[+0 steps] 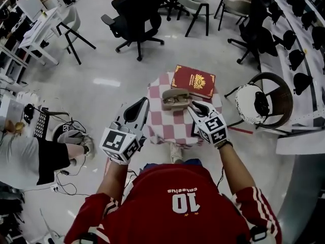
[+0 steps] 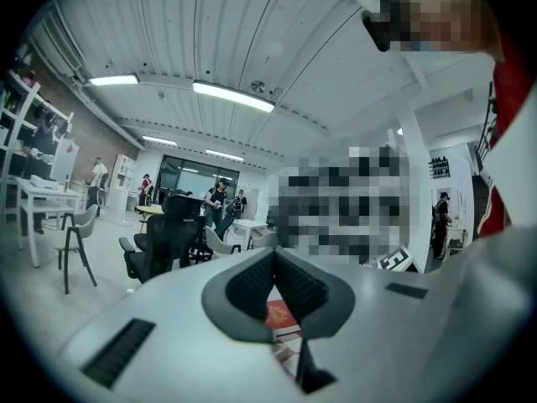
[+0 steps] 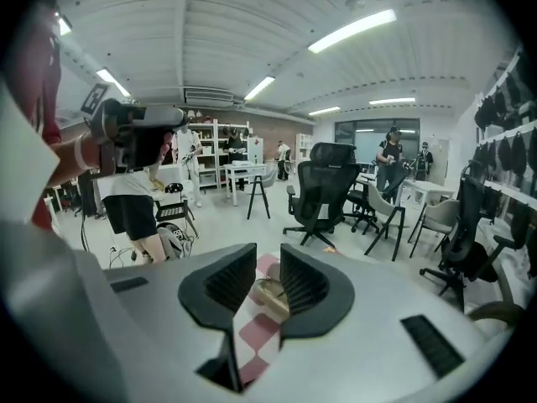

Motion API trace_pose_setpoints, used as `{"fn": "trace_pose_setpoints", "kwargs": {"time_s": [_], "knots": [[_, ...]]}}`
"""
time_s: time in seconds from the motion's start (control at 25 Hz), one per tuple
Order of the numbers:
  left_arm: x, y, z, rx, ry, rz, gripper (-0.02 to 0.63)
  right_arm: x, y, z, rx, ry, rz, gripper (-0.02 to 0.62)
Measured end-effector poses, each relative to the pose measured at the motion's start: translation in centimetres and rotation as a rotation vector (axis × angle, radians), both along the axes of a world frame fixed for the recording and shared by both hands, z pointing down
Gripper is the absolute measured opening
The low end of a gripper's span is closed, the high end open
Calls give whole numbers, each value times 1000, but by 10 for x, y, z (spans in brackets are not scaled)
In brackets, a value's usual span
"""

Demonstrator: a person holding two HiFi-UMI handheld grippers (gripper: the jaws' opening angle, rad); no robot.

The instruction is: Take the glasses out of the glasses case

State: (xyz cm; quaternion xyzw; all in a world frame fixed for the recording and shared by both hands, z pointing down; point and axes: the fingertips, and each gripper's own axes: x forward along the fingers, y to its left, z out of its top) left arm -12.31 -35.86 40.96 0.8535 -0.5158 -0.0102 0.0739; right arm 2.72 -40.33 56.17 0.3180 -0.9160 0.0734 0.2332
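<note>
The job has hardly begun: the glasses (image 1: pixel 176 100) lie inside the open case (image 1: pixel 171 92) on the little table (image 1: pixel 177 126) — the right gripper (image 1: pixel 193 105) waits just beside it, jaws a little apart and empty, and the left gripper (image 1: pixel 144 101) hangs nearby, jaws pinched together on nothing.

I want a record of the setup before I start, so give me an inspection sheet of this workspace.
Surface: small table under a red-and-white checked cloth.
Job's things: glasses case lying open, glasses inside it.
Clutter: red book behind the case.
Grippers: left gripper shut and empty, off the table's left side; right gripper open and empty, close to the case.
Cables: loose cables on the floor at left.
Surroundings: office chairs, a person at left, round chair at right.
</note>
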Motion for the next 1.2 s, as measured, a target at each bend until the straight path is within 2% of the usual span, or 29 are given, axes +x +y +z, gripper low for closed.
{"fn": "trace_pose_setpoints", "kwargs": {"time_s": [0.44,0.68,0.84,1.0,1.2], "knots": [[5,-53,30,-30,-5,-56,8,-15,-62,80,-64,130,-122,81],[10,-76,47,-83,-17,-81,8,-24,-79,127,-93,228,-213,81],[7,-85,61,-112,-16,-85,8,-30,-94,155,-110,274,-240,81],[-5,-95,65,-152,-13,-138,8,-41,-105,177,-125,314,-272,81],[-13,-102,74,-125,-11,-138,8,-49,-111,210,-146,374,-310,81]]}}
